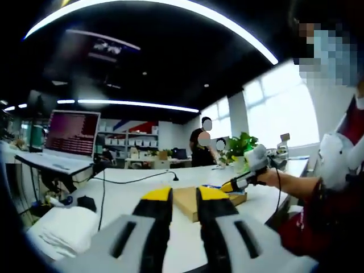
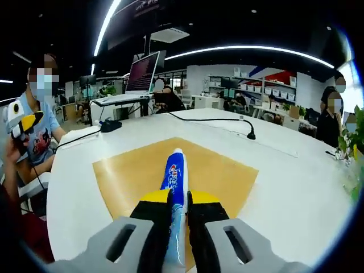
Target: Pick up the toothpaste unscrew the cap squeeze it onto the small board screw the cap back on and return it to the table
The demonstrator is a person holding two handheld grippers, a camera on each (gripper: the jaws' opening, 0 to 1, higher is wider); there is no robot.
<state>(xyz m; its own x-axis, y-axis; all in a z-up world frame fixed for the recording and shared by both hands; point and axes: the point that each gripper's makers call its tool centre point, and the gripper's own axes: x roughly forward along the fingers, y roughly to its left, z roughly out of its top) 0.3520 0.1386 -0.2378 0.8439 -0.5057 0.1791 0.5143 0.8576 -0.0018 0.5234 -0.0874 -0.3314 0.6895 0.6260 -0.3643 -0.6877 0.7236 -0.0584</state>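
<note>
A blue and white toothpaste tube is clamped between the yellow-tipped jaws of my right gripper, its far end pointing away over the tan small board on the white table. In the left gripper view, my left gripper is open above the table, and only the board shows through the gap between its jaws. The right gripper comes in from the right, low at the board's far edge, held by a person's hand. The left gripper is raised at the left edge of the right gripper view.
A black cable with a small stand runs across the table. An open laptop sits on a side desk and folded white cloth lies at the near left. A green plant stands at the table's far end, with people behind it.
</note>
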